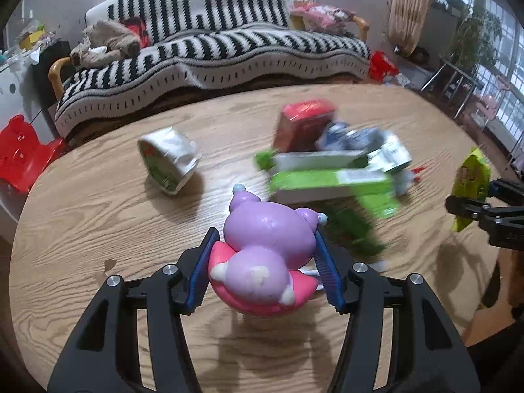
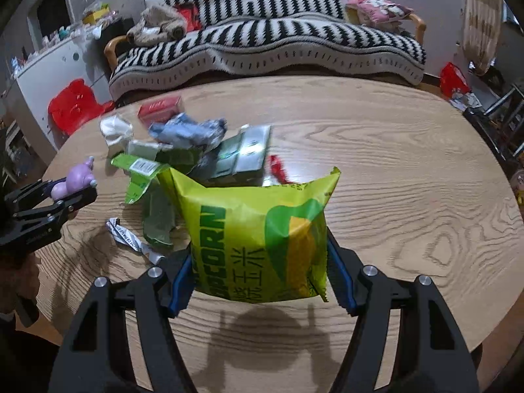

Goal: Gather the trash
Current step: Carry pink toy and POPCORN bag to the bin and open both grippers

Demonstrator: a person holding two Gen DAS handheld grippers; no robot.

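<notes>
The popcorn bag (image 2: 262, 239) sits clamped between the pads of the right hand-held gripper (image 2: 260, 281), above the worktop (image 2: 409, 180). The left hand-held gripper (image 1: 263, 271) grips a purple toy (image 1: 262, 245) (pink base, rounded ears). Beyond them, mid-worktop, lies a blurred litter pile (image 1: 330, 170); a white cup (image 1: 168, 160) lies tipped at far left.

Right gripper (image 2: 258, 281): my blue pads press both sides of the popcorn bag (image 2: 262, 239), lifted clear of the wooden table (image 2: 409, 180).
Left gripper (image 2: 73, 193): at far left, clamped on a purple toy (image 2: 75, 177).
Beyond bag: pile of wrappers (image 2: 190, 150), red box (image 2: 159, 108), crumpled foil strip (image 2: 131, 239).
</notes>
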